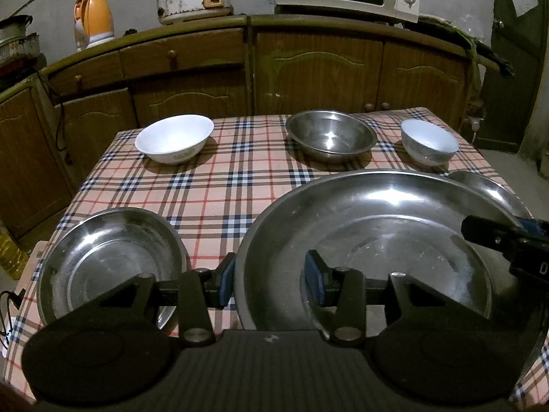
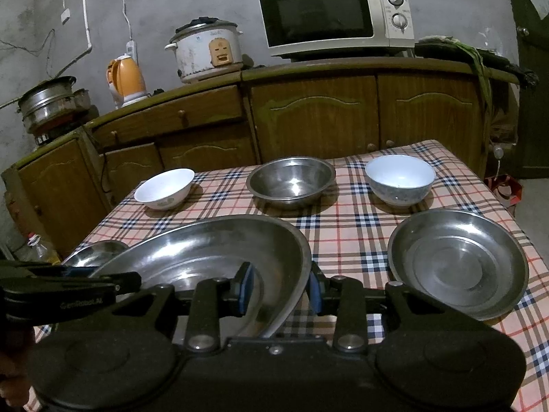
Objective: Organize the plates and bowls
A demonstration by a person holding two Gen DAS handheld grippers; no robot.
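Observation:
A large steel plate [image 1: 370, 226] [image 2: 212, 250] sits at the near middle of the checked table. My left gripper [image 1: 271, 283] is open, its jaws straddling the plate's left rim. My right gripper [image 2: 282, 290] is open, its jaws straddling the plate's right rim. A smaller steel plate [image 1: 109, 257] lies to the near left, another [image 2: 459, 261] to the near right. At the back stand a white bowl [image 1: 175, 139] [image 2: 164, 189], a steel bowl [image 1: 331, 135] [image 2: 291, 182] and a small pale-blue bowl [image 1: 429, 142] [image 2: 399, 178].
The table's plaid cloth [image 1: 219, 185] shows between the dishes. Behind it run brown cabinets [image 2: 308, 116] bearing a microwave [image 2: 336, 17], a rice cooker [image 2: 206, 51] and an orange kettle [image 2: 127, 79]. An oil bottle [image 1: 10, 254] stands on the floor at left.

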